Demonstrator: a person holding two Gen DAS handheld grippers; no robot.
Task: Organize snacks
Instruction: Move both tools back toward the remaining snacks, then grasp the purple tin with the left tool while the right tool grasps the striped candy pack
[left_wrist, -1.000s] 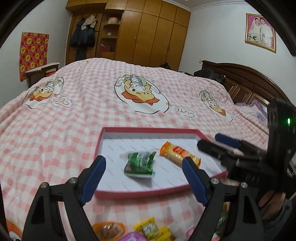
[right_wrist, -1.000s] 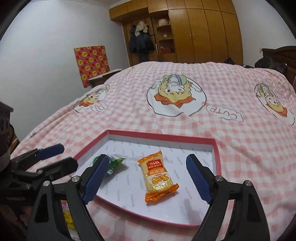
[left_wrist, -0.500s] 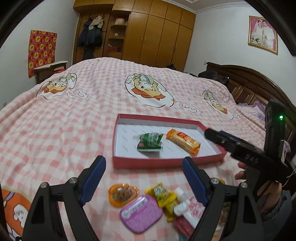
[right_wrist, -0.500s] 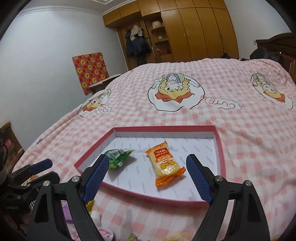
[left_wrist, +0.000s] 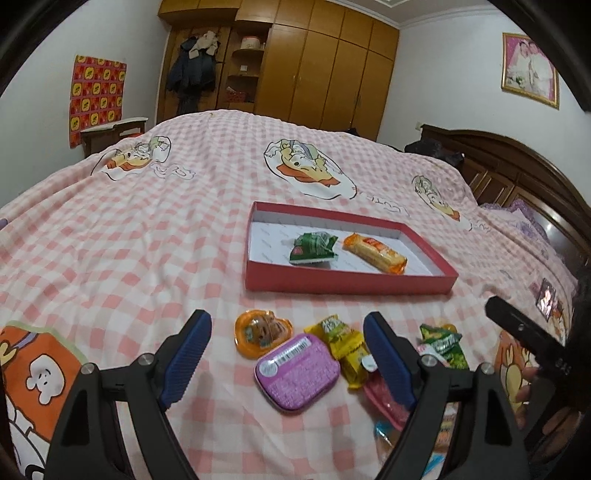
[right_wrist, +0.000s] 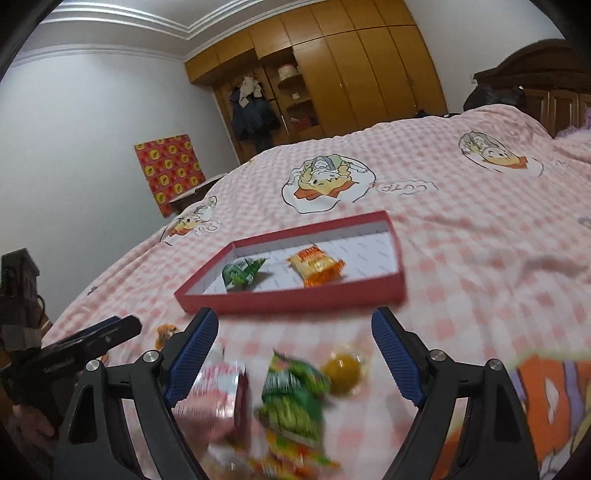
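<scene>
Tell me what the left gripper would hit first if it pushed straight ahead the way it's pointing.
Most likely the purple tin, lying on the bedspread between the open fingers of the left gripper, with the orange snack cup just beyond. Depth is hard to judge in this fisheye view.

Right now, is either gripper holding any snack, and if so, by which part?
Nothing is held. The left gripper and the right gripper both stand open over the loose snacks on the bedspread, with no pad pressing on a packet.

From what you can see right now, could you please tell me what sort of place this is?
A home bedroom, most likely: a large bed with a pink checked cover, a wooden wardrobe along the far wall, and a dark wooden headboard.
</scene>
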